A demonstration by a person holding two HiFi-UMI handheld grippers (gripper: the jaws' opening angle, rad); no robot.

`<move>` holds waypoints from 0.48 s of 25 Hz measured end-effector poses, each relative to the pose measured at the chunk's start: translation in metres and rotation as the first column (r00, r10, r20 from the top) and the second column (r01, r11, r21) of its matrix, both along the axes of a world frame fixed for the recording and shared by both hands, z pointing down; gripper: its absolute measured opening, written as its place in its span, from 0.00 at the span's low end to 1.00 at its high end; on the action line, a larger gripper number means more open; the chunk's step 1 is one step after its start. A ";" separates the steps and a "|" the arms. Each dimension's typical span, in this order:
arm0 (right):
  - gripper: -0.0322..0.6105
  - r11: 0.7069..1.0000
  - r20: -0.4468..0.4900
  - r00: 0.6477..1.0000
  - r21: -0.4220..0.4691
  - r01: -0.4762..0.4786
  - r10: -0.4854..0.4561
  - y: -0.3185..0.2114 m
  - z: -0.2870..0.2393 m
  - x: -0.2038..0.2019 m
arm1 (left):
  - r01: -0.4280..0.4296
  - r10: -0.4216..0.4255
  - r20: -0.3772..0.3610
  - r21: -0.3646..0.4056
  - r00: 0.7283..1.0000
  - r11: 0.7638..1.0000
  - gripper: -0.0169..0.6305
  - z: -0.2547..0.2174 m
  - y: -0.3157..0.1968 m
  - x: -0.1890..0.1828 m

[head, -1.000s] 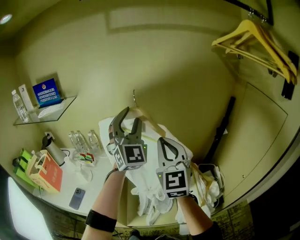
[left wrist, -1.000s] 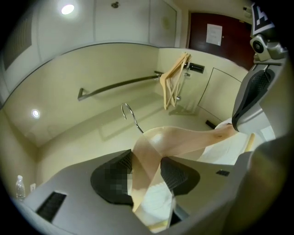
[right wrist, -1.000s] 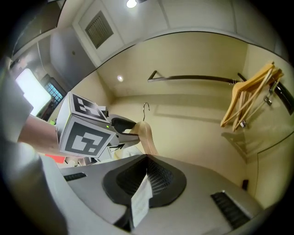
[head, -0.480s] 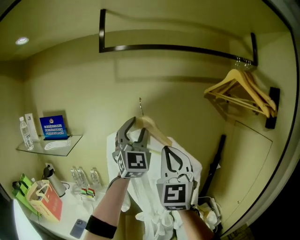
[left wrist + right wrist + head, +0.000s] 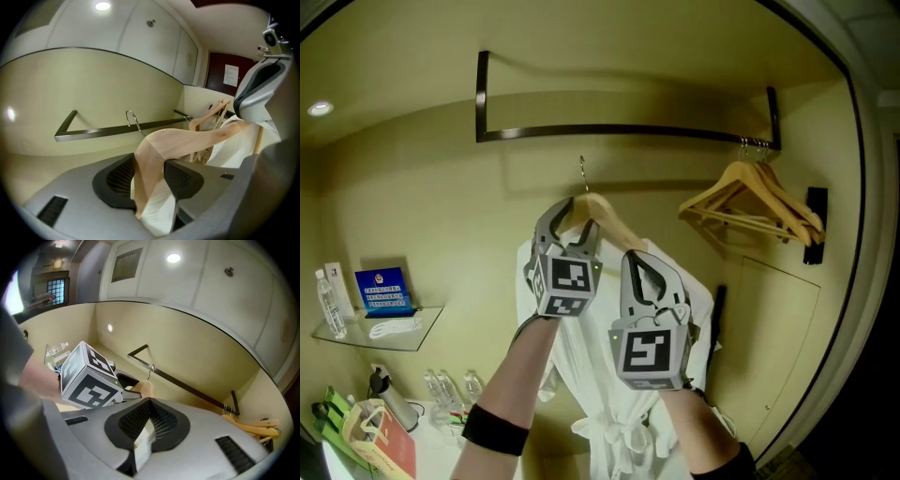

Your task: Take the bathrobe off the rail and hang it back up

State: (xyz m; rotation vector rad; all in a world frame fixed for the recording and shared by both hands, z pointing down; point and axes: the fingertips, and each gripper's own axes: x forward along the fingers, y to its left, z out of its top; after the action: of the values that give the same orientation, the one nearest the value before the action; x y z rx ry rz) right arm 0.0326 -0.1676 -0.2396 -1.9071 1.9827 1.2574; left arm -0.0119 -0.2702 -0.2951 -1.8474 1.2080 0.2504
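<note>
l claw [image 5: 570, 214] pinches wood hanger [image 5: 614, 221]; r claw [image 5: 639, 267] pinches white bathrobe [image 5: 600, 375], below rail [image 5: 628, 130].

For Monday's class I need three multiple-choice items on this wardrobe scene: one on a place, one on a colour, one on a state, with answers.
1. In the head view, the empty wooden hangers hang at which end of the rail? A left; B right; C middle.
2. The bathrobe is: A blue; B white; C black.
3. The jaws of the right gripper are: A wide apart and empty; B shut on the rail; C shut on bathrobe cloth.

Answers: 1 B, they hang beside the rail's right bracket. 2 B, its cloth shows white in every view. 3 C, the right gripper view shows white cloth pinched between closed jaws.
</note>
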 end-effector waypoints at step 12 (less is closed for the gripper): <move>0.08 0.986 -0.017 0.992 0.108 -0.124 0.126 -0.010 -0.087 0.007 | -0.106 0.106 0.017 0.030 0.994 0.994 0.32 -0.088 -0.019 0.021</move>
State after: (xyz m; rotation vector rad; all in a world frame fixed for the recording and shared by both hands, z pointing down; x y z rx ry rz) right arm 0.0395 -0.1778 -0.3267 -2.0012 1.7915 1.3924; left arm 0.0093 -0.2894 -0.3833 -1.8858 1.0916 0.3119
